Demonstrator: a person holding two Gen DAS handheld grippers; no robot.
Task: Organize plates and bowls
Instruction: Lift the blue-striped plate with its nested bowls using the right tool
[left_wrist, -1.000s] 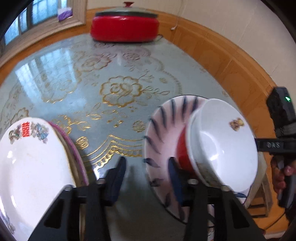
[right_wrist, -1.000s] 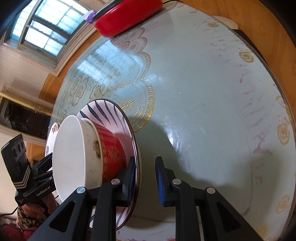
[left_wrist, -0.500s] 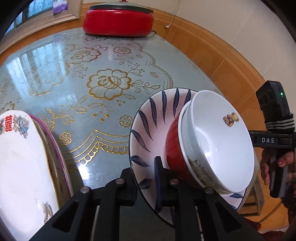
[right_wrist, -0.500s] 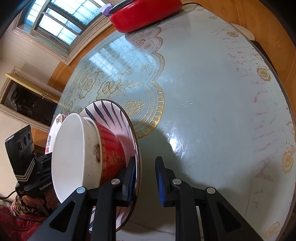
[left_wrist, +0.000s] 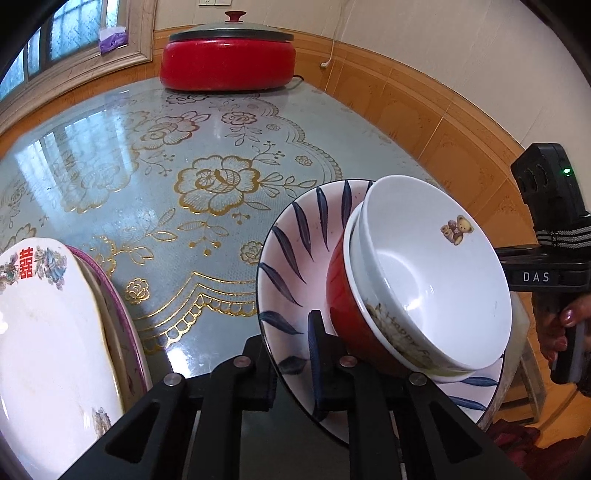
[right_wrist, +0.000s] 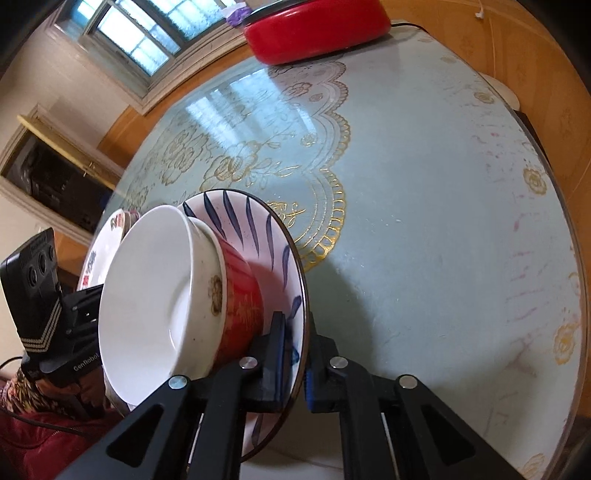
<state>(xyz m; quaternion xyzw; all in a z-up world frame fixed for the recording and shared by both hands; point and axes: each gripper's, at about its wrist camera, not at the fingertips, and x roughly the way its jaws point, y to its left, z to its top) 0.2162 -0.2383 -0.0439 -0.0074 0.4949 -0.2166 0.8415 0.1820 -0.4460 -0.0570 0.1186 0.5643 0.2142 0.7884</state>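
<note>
A white plate with blue leaf strokes is held tilted above the table, a red bowl on it and a white bowl with a small bear nested in that. My left gripper is shut on the plate's near rim. In the right wrist view the same plate, red bowl and white bowl lean to the left. My right gripper has its jaws closing tight on the opposite rim, one pad on each face.
A stack of plates, topped by a white one with a red character, lies at the lower left. A lidded red electric pot stands at the far edge of the glass-topped floral table. A hand grips the right tool.
My left gripper, open a second ago, has shut on the leaf plate's rim. The right jaws have narrowed onto the other rim and the right tool has rolled a little.
</note>
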